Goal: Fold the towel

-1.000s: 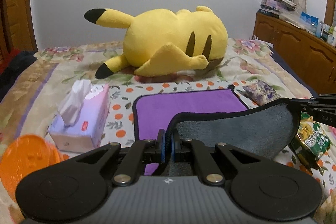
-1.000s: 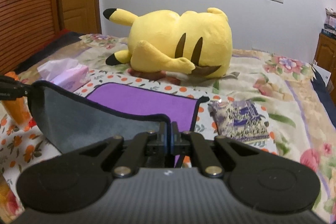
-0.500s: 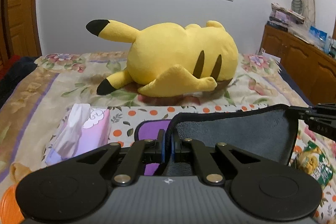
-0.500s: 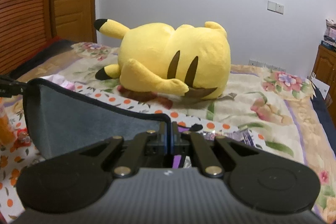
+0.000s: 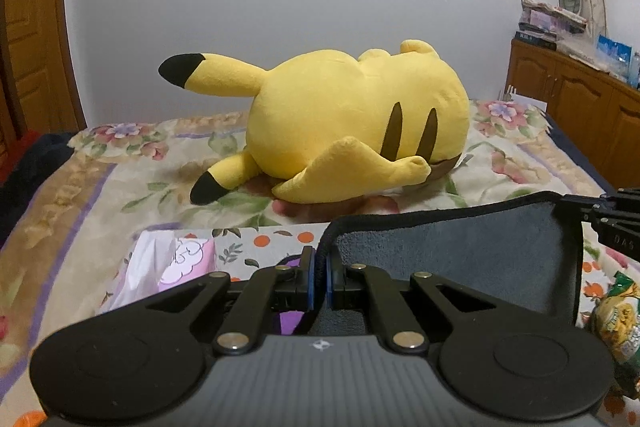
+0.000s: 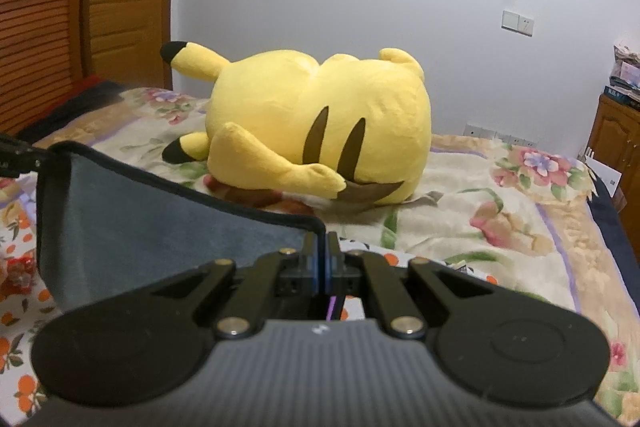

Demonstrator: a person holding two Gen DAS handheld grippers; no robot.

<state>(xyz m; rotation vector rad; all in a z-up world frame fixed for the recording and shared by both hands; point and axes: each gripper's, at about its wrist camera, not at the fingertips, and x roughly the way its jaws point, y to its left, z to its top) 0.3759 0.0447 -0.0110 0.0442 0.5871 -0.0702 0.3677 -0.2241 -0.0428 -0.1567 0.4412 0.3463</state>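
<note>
The towel [image 5: 460,251] is grey on the side facing me, purple on the other, with a dark hem. It hangs stretched between my two grippers above the bed. My left gripper [image 5: 319,269] is shut on its left corner. My right gripper [image 6: 323,259] is shut on the right corner; the towel [image 6: 160,223] spreads to the left in the right wrist view. The right gripper's tip [image 5: 600,211] shows at the right edge of the left wrist view. A sliver of purple shows below each set of jaws.
A big yellow plush toy [image 5: 352,131] lies on the flowered bedspread [image 5: 120,187] beyond the towel. A pink tissue box [image 5: 172,263] sits at the left, a snack bag [image 5: 616,323] at the right. A wooden cabinet [image 5: 580,107] stands at the right wall.
Both grippers have lifted the towel's held edge up and carried it forward toward the plush toy. The flat purple part on the bed has dropped out of sight behind the raised towel.
</note>
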